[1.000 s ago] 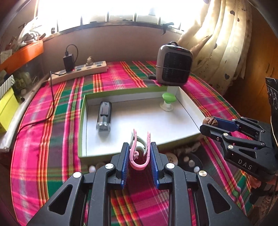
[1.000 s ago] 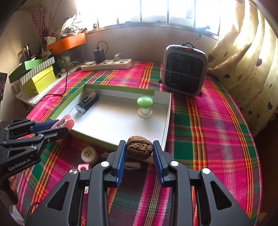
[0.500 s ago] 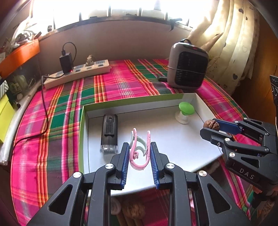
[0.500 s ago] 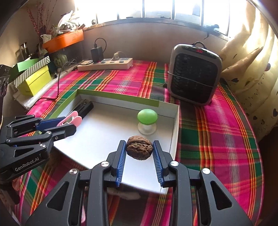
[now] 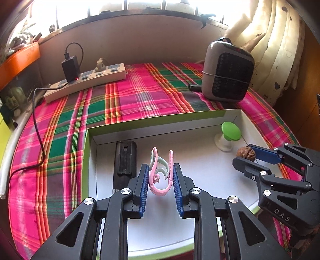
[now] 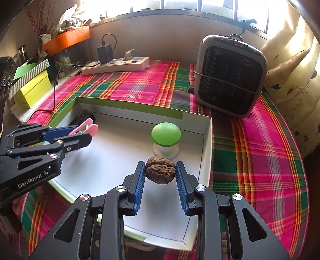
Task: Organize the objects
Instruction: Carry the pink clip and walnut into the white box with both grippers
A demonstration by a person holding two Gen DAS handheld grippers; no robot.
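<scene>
Between the blue pads of the left gripper [image 5: 161, 178], pinched: a pink clip [image 5: 160, 176], above the white floor of the green-edged box [image 5: 152, 122]. Between the pads of the right gripper [image 6: 160, 173], gripped: a walnut [image 6: 160, 170], just before the green-capped knob [image 6: 166, 136]. Near the far left wall, lying flat: a black device [image 5: 125, 158].

Blown-out window [image 5: 140, 8] backlight (glare), fisheye-bent edges

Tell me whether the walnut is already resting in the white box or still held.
Still held. The walnut is clamped between the right gripper pads, hanging above the white box floor, not resting on it.
</scene>
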